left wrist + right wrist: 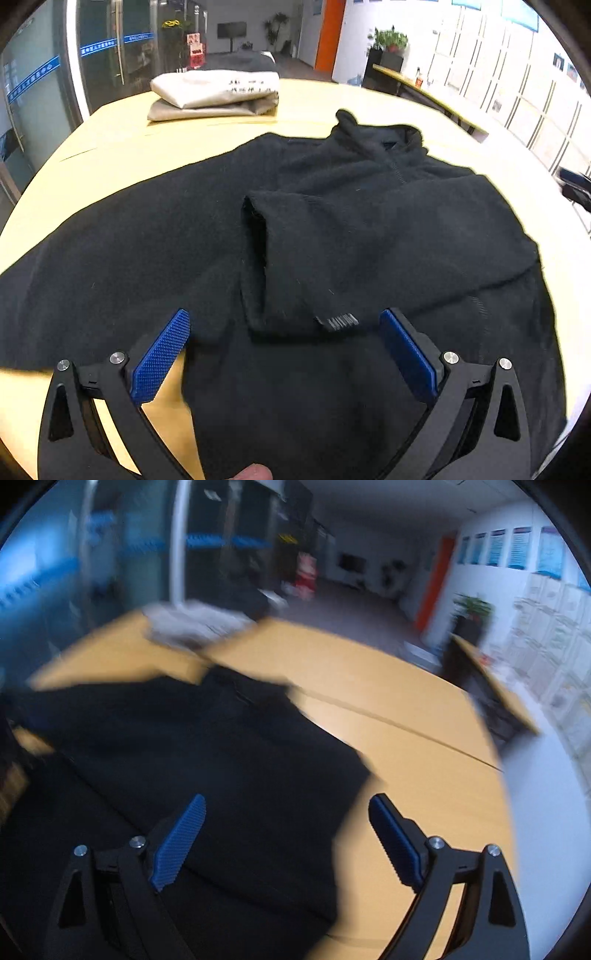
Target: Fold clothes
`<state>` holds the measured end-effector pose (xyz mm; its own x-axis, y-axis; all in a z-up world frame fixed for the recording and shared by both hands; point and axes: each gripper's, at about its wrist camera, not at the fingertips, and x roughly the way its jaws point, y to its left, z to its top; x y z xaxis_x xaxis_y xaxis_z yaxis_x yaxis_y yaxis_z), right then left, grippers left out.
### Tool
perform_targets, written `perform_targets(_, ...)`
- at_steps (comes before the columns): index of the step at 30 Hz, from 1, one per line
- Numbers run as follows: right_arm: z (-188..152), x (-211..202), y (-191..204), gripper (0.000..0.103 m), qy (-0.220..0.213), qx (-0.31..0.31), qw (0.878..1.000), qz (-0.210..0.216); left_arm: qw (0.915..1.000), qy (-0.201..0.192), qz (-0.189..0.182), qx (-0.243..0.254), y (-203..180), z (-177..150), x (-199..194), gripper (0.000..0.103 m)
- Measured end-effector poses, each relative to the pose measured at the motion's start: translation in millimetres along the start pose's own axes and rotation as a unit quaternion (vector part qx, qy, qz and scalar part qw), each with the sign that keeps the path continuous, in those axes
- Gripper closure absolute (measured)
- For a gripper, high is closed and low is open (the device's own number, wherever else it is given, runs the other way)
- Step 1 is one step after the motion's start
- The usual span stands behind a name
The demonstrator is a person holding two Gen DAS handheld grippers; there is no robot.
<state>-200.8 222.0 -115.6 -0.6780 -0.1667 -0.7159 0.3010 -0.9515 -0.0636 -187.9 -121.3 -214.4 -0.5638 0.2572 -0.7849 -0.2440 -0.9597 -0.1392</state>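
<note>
Black fleece jacket (pixel 332 229) lies flat on the light wood table (pixel 122 147), collar at the far end, hem near the camera, long axis running away from it; one sleeve (pixel 280 266) folded across the chest, cuff opening facing left. Left gripper (pixel 284 325) hangs over the hem w/ jaws wide apart, nothing between. Right gripper (pixel 286 808) likewise spread, empty, above the jacket's edge; that view is blurred.
</note>
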Motion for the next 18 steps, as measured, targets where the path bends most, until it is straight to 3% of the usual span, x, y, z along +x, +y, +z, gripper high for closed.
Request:
perform_targets(4,37.4,77.6,108.6,0.008,0.027,-0.024,0.989,0.147,0.9998,0.006,-0.021,-0.002,-6.6,-27.3,-33.8,0.0)
perform_targets(6,42.3,117.3,152.8,0.011,0.04,-0.048,0.981,0.185,0.9996,0.013,-0.023,-0.004,-7.3,-40.6,-46.0,0.0)
perform_targets(8,45.0,155.3,192.5,0.021,0.051,-0.075,0.973,0.214,0.9995,0.021,-0.023,-0.01,-4.6,-53.9,-57.3,0.0)
perform_targets(9,42.9,173.8,212.1,0.026,0.066,-0.092,0.97,0.217,0.9993,0.025,-0.02,-0.017,0.5,-60.2,-61.2,0.0)
perform_targets(10,38.8,192.0,231.7,0.039,0.086,-0.11,0.967,0.213,0.9991,0.029,-0.017,-0.025,5.2,-65.6,-63.9,0.0)
perform_targets(13,31.7,206.1,249.6,0.053,0.074,-0.139,0.972,0.175,0.9986,0.033,-0.009,-0.041,20.7,-79.2,-71.9,0.0)
perform_targets(14,33.7,205.9,246.9,0.072,0.071,-0.131,0.974,0.167,0.9985,0.032,-0.006,-0.044,24.9,-81.3,-74.0,0.0)
perform_targets(16,37.9,202.8,240.2,0.09,0.063,-0.116,0.979,0.155,0.9982,0.028,-0.002,-0.052,32.9,-84.7,-77.8,0.0)
perform_targets(18,46.0,187.5,237.4,0.09,0.032,-0.111,0.979,0.166,0.998,0.023,-0.002,-0.059,38.8,-85.3,-81.0,0.0)
